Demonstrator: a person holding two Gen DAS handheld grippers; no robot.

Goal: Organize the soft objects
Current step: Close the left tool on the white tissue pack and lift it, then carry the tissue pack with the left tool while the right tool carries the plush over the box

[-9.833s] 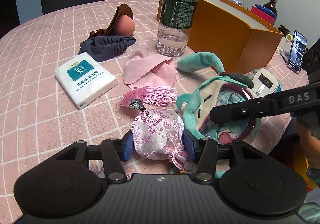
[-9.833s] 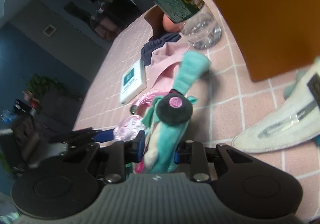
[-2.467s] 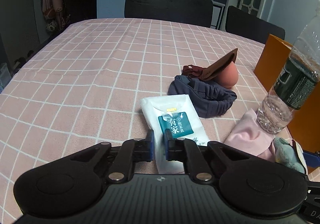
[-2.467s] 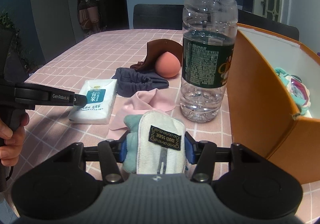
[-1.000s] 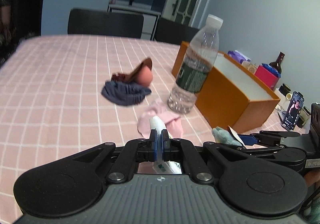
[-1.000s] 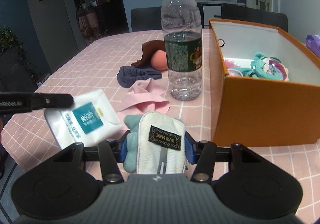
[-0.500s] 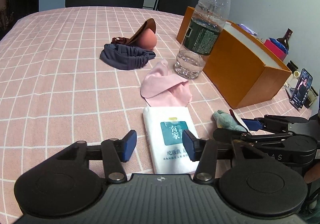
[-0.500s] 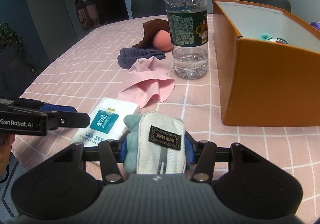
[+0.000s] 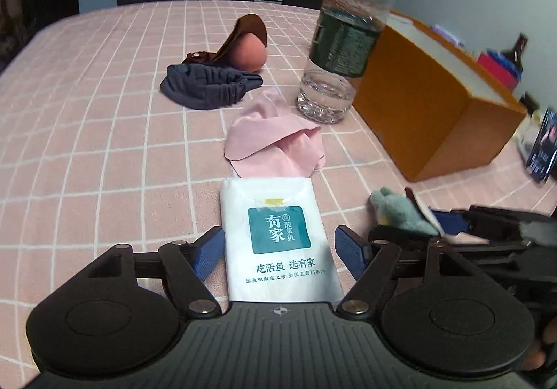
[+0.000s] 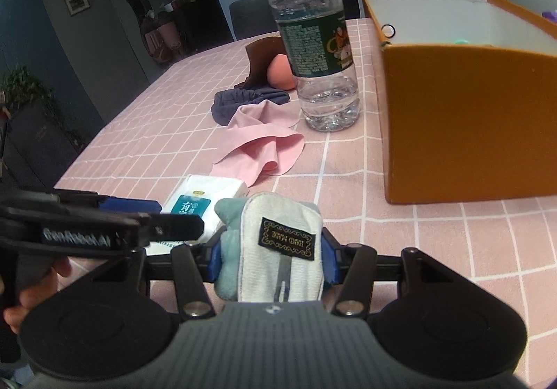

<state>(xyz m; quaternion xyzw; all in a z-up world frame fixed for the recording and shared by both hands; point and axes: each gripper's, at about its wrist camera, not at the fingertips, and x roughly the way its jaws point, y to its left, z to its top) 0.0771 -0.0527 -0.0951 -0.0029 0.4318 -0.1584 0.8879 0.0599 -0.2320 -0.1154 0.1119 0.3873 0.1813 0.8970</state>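
My left gripper (image 9: 280, 248) is open, its blue pads either side of a white tissue pack (image 9: 278, 236) that lies flat on the pink checked tablecloth. The pack also shows in the right wrist view (image 10: 205, 199). My right gripper (image 10: 271, 255) is shut on a teal and white plush pouch (image 10: 278, 246) with a black label, held just right of the pack; the pouch also shows in the left wrist view (image 9: 400, 211). A pink cloth (image 9: 278, 142), a navy headband (image 9: 209, 89), a brown cloth (image 9: 240, 37) and a peach sponge (image 9: 249, 53) lie farther back.
An open orange box (image 10: 463, 117) stands at the right, something teal just visible inside. A clear water bottle (image 10: 313, 51) stands between the box and the cloths. A phone (image 9: 541, 149) is propped at the far right. Dark chairs stand behind the table.
The left gripper, shut on the tissue pack and holding it up a second ago, opened and now straddles the pack lying on the table. The right gripper keeps the pouch and has dropped lower.
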